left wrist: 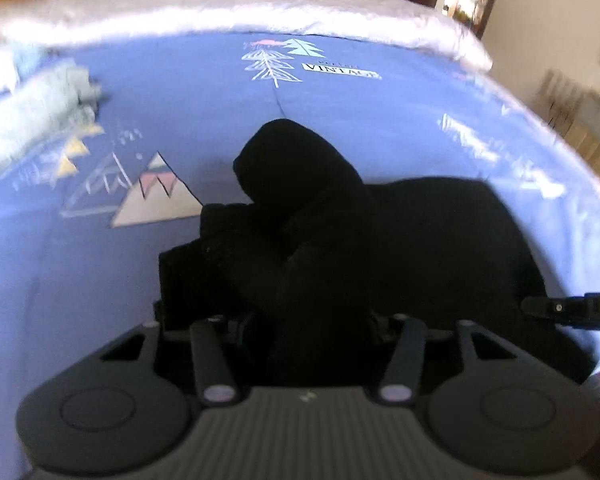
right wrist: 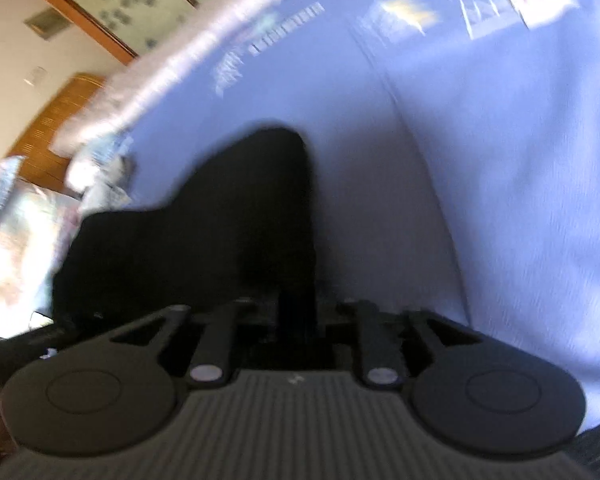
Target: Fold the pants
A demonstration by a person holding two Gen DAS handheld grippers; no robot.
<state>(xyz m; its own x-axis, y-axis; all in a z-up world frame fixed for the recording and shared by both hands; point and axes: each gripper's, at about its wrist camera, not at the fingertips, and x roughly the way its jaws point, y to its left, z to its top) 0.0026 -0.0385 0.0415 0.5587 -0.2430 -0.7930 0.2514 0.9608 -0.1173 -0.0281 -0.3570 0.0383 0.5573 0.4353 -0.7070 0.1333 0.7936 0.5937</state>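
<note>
Black pants [left wrist: 340,232] lie bunched on the bed's blue sheet [left wrist: 204,92]. Left gripper [left wrist: 312,320] and right gripper [right wrist: 298,312] each have fingers clamped on pants fabric.

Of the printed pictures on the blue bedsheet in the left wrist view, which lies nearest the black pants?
The mountain print with pink and white peaks; its corner almost touches the pants, while the tree print sits farther up the bedsheet.

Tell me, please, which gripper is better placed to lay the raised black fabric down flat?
Probably left: the left gripper is buried in the bunched, lifted pants; the right gripper sits at their edge.
</note>
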